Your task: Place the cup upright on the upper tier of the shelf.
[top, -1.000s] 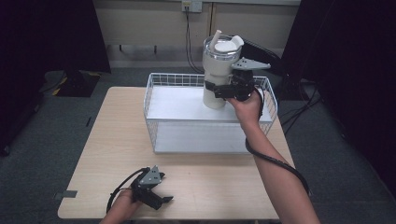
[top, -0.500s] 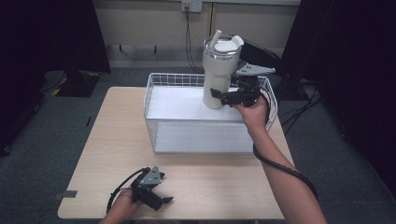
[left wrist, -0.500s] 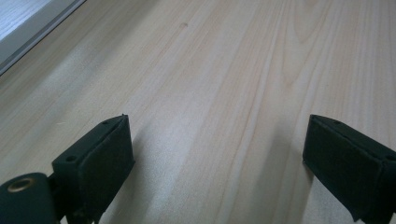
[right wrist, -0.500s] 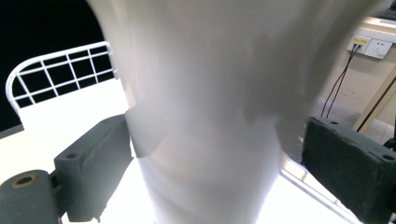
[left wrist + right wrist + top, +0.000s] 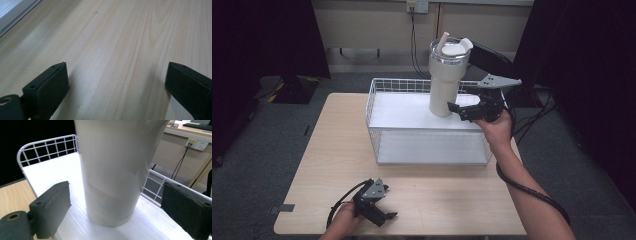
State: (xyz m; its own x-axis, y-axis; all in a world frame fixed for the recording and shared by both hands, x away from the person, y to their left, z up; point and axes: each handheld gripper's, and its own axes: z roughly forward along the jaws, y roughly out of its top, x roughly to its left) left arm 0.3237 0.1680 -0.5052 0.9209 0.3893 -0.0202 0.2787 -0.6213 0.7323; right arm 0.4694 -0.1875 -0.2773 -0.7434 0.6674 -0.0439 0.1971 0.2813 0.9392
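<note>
My right gripper (image 5: 462, 108) has fingers spread wide, either side of the cream tumbler (image 5: 446, 80) but clear of it. The tumbler stands upright on the white top inside the wire basket (image 5: 392, 85), far right part. My left gripper (image 5: 379, 212) rests low over the desk (image 5: 322, 150) near edge, fingers wide, holding nothing.

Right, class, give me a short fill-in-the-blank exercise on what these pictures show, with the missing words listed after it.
1. The white tumbler stands upright inside the wire ____.
2. The right gripper has its jaws ____, one on each side of the tumbler's base.
3. The left gripper rests low over the wooden ____, near its front edge.
4. A ____ sticks up from the tumbler's lid.

Missing words: basket; open; table; straw
</note>
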